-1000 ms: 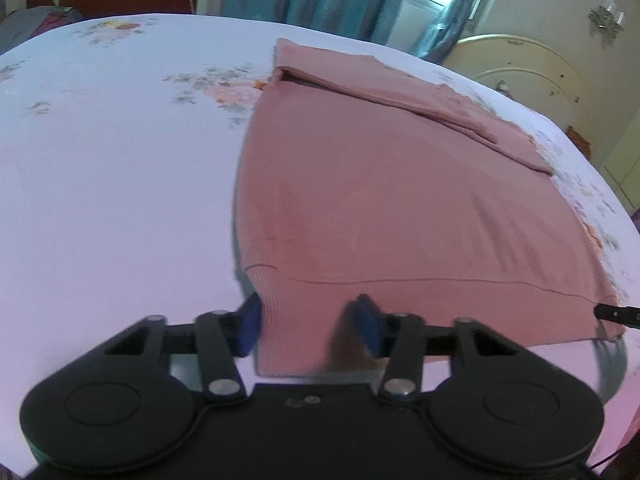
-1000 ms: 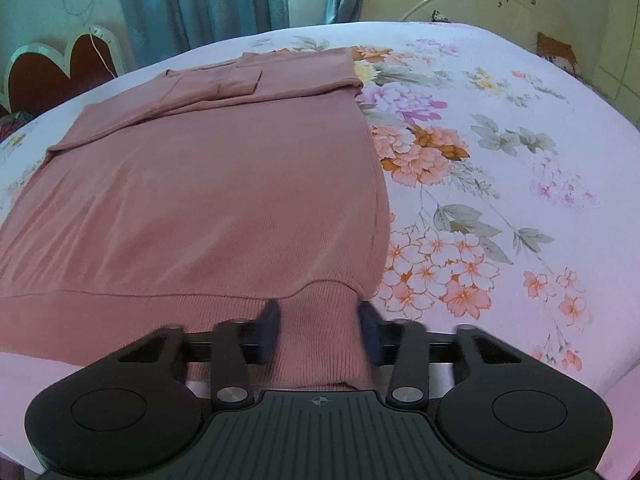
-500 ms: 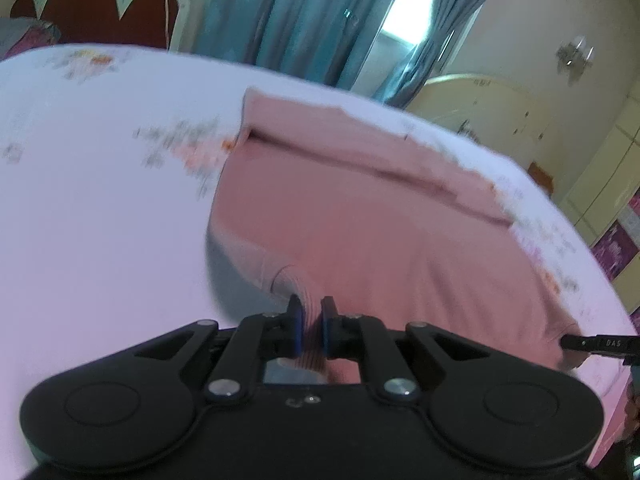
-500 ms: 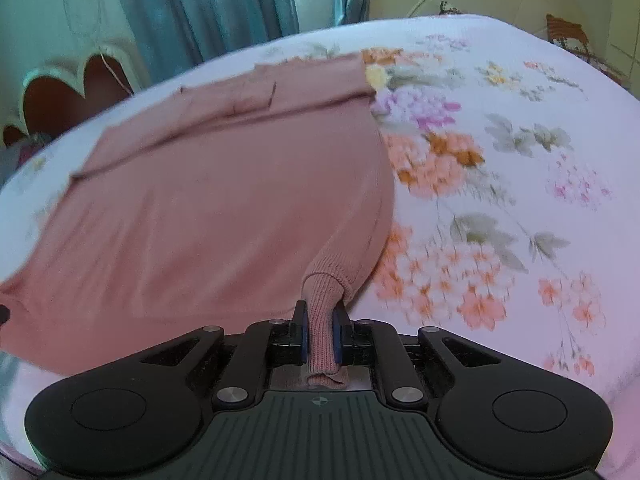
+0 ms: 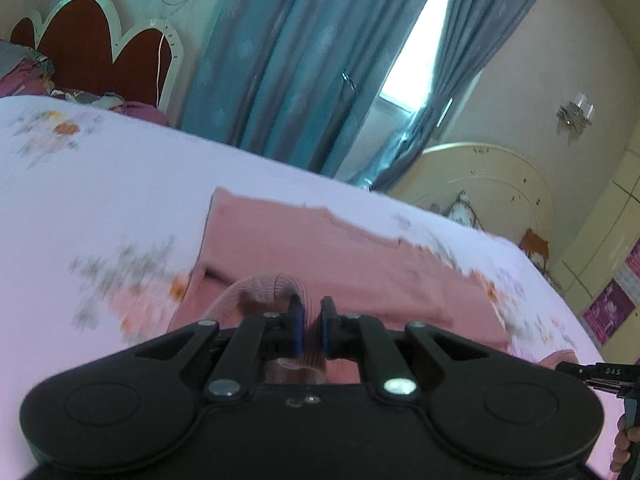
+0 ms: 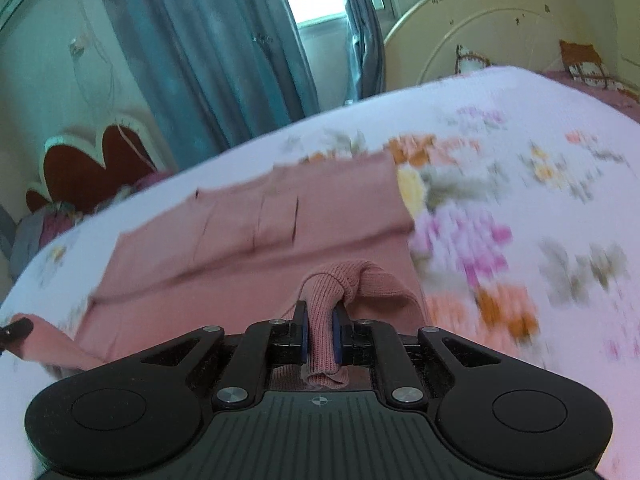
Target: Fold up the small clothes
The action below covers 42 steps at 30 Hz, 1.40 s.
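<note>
Pink sweater (image 5: 340, 256) getting lifted off the floral bedsheet (image 6: 520, 184)
Left gripper (image 5: 311, 334) and right gripper (image 6: 320, 334) each clamped on its ribbed hem.

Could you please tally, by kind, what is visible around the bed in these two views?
Pink garment: 1
Grippers, left and right, each shut on the garment's hem: 2
Floral bedsheet: 1
Blue curtains: 2
Headboards, red and cream: 2
Total: 8
</note>
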Available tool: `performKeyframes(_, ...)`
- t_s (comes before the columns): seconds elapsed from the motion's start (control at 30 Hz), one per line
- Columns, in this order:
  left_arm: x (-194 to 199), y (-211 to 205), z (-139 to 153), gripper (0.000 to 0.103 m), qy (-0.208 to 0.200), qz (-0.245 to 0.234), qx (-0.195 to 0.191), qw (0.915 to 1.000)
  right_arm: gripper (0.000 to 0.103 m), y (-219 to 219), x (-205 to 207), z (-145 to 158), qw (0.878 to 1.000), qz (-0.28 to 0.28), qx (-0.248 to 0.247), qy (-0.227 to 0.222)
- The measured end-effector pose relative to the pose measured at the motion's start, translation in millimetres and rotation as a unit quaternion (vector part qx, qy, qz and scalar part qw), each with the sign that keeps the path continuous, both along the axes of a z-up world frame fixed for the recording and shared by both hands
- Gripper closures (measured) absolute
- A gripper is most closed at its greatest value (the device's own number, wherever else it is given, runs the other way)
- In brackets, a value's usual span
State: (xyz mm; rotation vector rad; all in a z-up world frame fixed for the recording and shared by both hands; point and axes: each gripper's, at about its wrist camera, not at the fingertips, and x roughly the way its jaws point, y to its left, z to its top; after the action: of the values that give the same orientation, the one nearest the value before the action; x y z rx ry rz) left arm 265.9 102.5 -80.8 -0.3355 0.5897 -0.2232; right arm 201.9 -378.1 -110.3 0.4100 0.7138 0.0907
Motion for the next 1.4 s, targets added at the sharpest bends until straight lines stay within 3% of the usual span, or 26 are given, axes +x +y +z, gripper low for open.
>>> performKeyframes(0.3,114,-20,4,0.095,-0.003,0.029,0.01,0.9995,0.093,-17,130,-1,0.999,-0.022,0.04,-0.011)
performKeyframes(0.5,184,-27,-16,0.095,0.034,0.06,0.012,0.9975,0.092,-30,207,-30,0.995,-0.035,0.083,0.032)
performKeyframes(0.67,221,-36,-46,0.093,0.08,0.064,0.062,0.9928,0.092,-32,249,-63,0.993,-0.041,0.078,0.076)
performKeyframes(0.7,225,-37,-51,0.088,0.088,0.063,0.072,0.9916,0.091,-32,253,-67,0.993,-0.037,0.074,0.084)
performKeyframes(0.73,227,-37,-56,0.082,0.096,0.061,0.082,0.9901,0.082,-32,256,-71,0.993,-0.033,0.071,0.088)
performKeyframes(0.77,228,-36,-59,0.081,0.099,0.059,0.088,0.9895,0.063,-33,258,-72,0.994,-0.033,0.06,0.084)
performKeyframes(0.8,228,-33,-59,0.077,0.098,0.056,0.087,0.9897,0.051,-33,258,-71,0.996,-0.033,0.048,0.074)
performKeyframes(0.83,227,-29,-59,0.065,0.097,0.052,0.081,0.9906,0.03,-34,257,-69,0.997,-0.033,0.038,0.064)
performKeyframes(0.87,226,-23,-57,0.055,0.098,0.052,0.071,0.9914,0.025,-36,257,-67,0.998,-0.027,0.032,0.053)
performKeyframes(0.9,224,-16,-55,0.034,0.094,0.056,0.065,0.9919,0.025,-38,257,-65,0.998,-0.018,0.029,0.048)
performKeyframes(0.93,221,-11,-52,0.028,0.085,0.062,0.064,0.9924,0.025,-40,258,-65,0.999,-0.009,0.027,0.045)
performKeyframes(1.07,215,13,-38,0.028,0.059,0.067,0.039,0.9952,0.025,-46,259,-63,1.0,0.011,0.014,0.026)
performKeyframes(1.17,222,13,-41,0.028,0.07,0.043,0.044,0.9956,0.025,-47,262,-64,0.999,0.029,0.014,0.012)
performKeyframes(1.27,234,-7,-51,0.027,0.081,0.002,0.07,0.9943,0.025,-46,265,-64,0.999,0.042,0.02,-0.01)
performKeyframes(1.4,253,-34,-69,0.028,0.094,-0.037,0.128,0.9865,0.025,-46,270,-64,0.998,0.05,0.025,-0.026)
